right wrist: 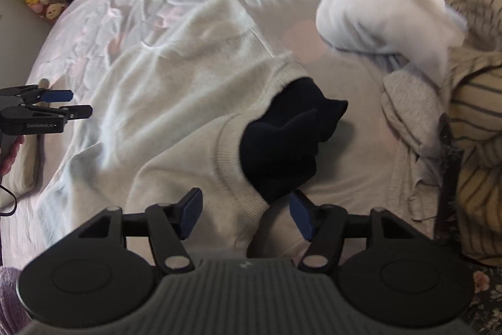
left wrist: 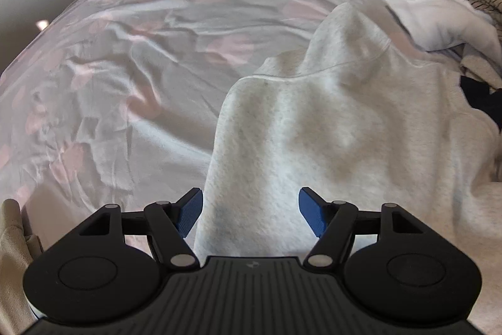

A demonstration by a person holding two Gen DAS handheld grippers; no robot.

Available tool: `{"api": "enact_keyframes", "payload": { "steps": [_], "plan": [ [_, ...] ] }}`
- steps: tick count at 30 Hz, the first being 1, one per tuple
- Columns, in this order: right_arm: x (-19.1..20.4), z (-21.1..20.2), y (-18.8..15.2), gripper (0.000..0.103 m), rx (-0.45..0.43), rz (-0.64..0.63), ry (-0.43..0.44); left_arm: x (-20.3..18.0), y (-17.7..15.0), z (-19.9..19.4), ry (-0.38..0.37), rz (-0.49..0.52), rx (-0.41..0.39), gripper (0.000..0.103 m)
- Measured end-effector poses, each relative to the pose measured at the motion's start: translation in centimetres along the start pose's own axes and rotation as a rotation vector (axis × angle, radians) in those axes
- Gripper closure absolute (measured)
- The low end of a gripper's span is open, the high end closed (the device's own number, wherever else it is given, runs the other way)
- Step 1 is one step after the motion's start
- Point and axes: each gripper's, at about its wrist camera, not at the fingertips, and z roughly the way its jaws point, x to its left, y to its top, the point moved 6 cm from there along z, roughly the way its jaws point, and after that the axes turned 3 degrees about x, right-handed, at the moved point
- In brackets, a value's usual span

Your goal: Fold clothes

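The left gripper (left wrist: 250,215) fills the 6 o'clock part of its own wrist view, its two blue-padded fingers (left wrist: 190,214) spread wide apart, one toward 7 o'clock and the other toward 5 o'clock. Nothing is pinched between the pads. The right gripper (right wrist: 244,214) sits the same way at 6 o'clock in its view, fingers (right wrist: 191,211) parted. In the right wrist view the left gripper (right wrist: 67,104) also shows from the side at 9 o'clock, pointing toward 3 o'clock, with part of the holding hand (right wrist: 11,154) just below it.
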Motion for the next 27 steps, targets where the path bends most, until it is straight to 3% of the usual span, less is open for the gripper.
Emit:
{"api": "enact_keyframes", "payload": {
  "steps": [4,8,10,11,13,14,15,22,27],
  "plan": [
    [-1.2,3.3,1.1,0.031,0.069,0.068,0.020,1.7,0.1,3.9,-0.001,-0.018,0.065,0.037],
    [-1.1,5.4,1.7,0.029,0.104,0.086,0.056,2.1,0.0,5.7,-0.088,-0.084,0.088,0.038],
    [-0.7,5.9,1.9,0.034,0.098,0.073,0.062,1.7,-0.1,5.6,-0.125,-0.094,0.080,0.063],
    [-0.3,5.9,2.0,0.039,0.086,0.067,0.069,1.4,-0.1,5.4,-0.133,-0.090,0.074,0.067],
    [0.4,5.3,2.1,0.068,0.060,0.055,0.098,0.9,-0.2,4.6,-0.136,-0.085,0.056,0.093],
    [0.7,4.7,2.2,0.072,0.038,0.046,0.095,0.8,-0.2,4.0,-0.126,-0.088,0.043,0.094],
    [1.1,4.0,2.4,0.086,0.010,0.029,0.081,0.8,-0.3,3.2,-0.109,-0.095,0.027,0.096],
    [4.0,-5.3,5.3,0.092,-0.258,-0.084,0.074,1.6,0.9,-5.6,-0.042,-0.139,-0.163,0.099],
    [7.8,-15.8,7.2,0.093,-0.524,-0.154,0.150,1.3,3.8,-13.7,0.028,-0.116,-0.334,0.100]
  ]
}}
